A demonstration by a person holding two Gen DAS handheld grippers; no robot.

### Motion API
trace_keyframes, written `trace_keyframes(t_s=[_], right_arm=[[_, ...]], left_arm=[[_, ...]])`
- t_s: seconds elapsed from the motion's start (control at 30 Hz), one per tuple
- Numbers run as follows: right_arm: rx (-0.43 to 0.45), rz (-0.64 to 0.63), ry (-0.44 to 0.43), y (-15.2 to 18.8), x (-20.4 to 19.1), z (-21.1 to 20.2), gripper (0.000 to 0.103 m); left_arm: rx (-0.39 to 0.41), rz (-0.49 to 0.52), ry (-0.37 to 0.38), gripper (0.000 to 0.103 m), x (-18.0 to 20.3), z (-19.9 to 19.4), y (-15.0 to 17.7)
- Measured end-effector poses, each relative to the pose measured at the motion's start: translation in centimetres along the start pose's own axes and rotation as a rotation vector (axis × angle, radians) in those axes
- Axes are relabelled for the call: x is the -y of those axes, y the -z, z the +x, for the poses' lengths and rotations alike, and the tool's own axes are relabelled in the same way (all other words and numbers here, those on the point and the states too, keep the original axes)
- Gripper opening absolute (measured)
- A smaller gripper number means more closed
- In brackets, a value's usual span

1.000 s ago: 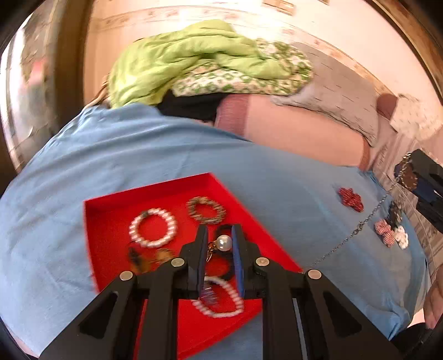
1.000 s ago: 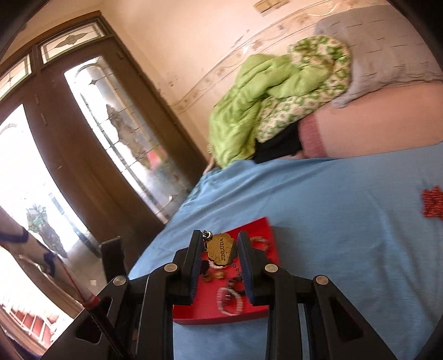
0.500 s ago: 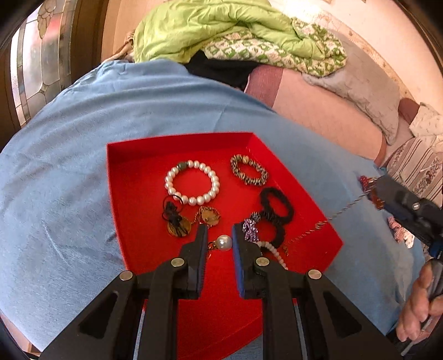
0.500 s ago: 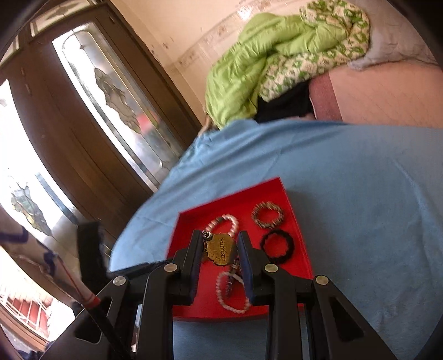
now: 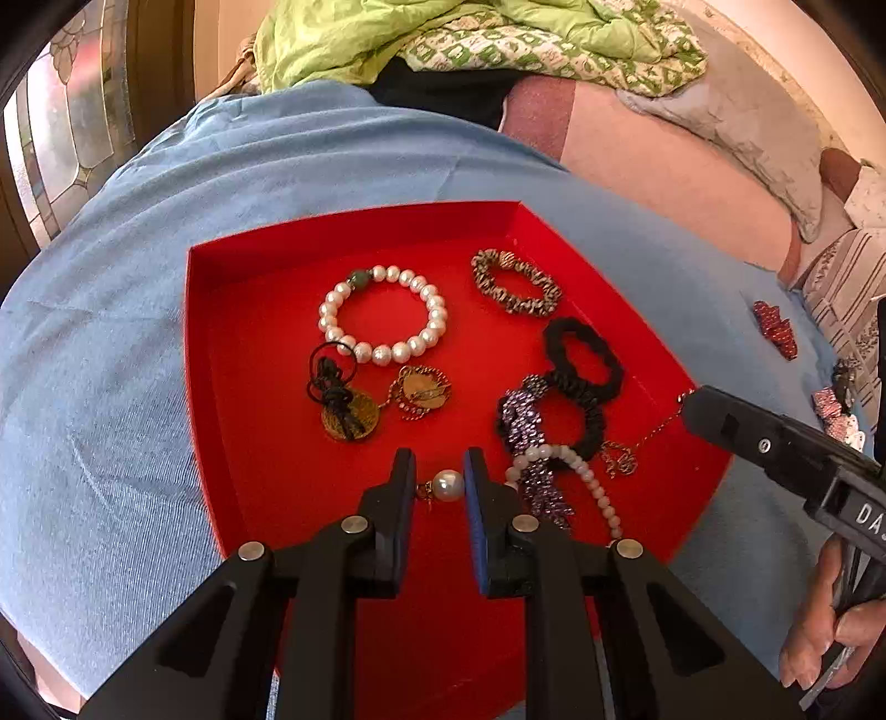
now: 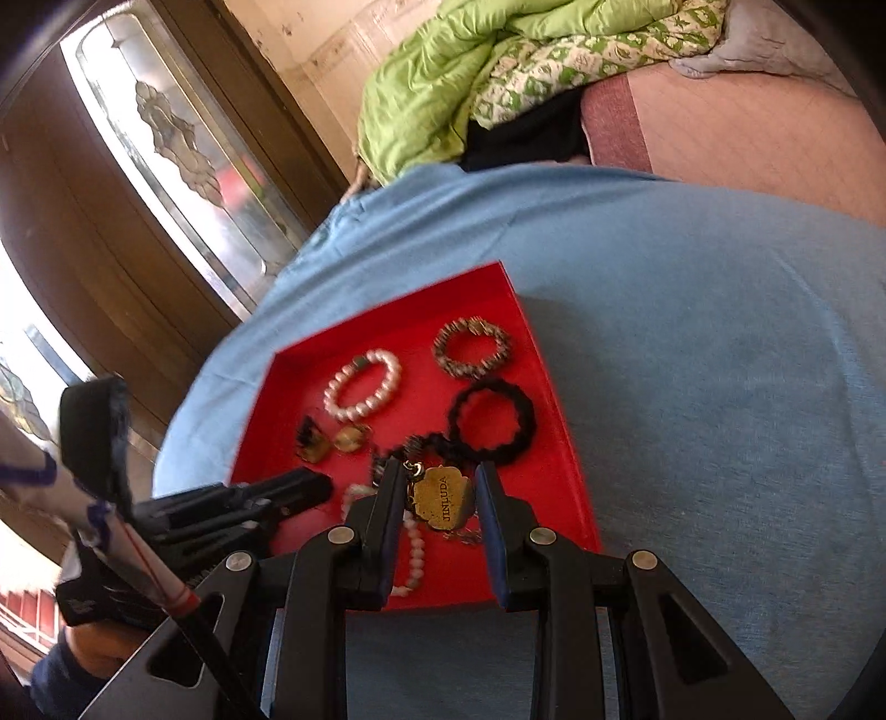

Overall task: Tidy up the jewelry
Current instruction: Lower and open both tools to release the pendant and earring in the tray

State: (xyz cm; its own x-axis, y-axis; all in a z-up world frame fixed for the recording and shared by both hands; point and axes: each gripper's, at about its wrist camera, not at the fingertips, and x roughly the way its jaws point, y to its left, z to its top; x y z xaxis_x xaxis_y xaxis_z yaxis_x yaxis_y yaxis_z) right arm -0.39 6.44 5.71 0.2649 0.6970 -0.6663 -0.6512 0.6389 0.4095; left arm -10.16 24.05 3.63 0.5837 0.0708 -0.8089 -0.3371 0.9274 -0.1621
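Observation:
A red tray (image 5: 221,343) lies on a blue cloth and holds a pearl bracelet (image 5: 382,315), a striped scrunchie (image 5: 515,282), black scrunchies (image 5: 581,360), gold pendants (image 5: 421,387) and a purple piece (image 5: 520,421). My left gripper (image 5: 438,484) is shut on a pearl end (image 5: 447,485) of a chain, low over the tray's near part. My right gripper (image 6: 437,498) is shut on a brass tag (image 6: 443,495) at the chain's other end, over the tray's right edge (image 6: 559,410). The thin chain (image 5: 648,437) droops into the tray.
Red and white beaded pieces (image 5: 775,327) lie on the blue cloth to the right. A green blanket (image 5: 443,33) and grey pillow (image 5: 747,111) lie on the sofa behind. A glazed door (image 6: 166,127) stands at the left.
Both grippers have moved in over the red tray and lower, carrying the chain with them. The chain now sags into the tray's right part.

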Motion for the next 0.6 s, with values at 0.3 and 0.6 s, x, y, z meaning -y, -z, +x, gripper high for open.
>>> trace_keyframes(t_s=[0.3, 0.6], right_arm=[[-0.051, -0.015, 0.033, 1.1, 0.0, 1.5, 0.029], [-0.051, -0.058, 0.069, 1.5, -0.4, 1.7, 0.029]], left_arm=[[-0.004, 0.018, -0.032, 0.017, 0.2, 0.4, 0.1], [-0.003, 0.021, -0.033, 0.017, 0.2, 0.4, 0.1]])
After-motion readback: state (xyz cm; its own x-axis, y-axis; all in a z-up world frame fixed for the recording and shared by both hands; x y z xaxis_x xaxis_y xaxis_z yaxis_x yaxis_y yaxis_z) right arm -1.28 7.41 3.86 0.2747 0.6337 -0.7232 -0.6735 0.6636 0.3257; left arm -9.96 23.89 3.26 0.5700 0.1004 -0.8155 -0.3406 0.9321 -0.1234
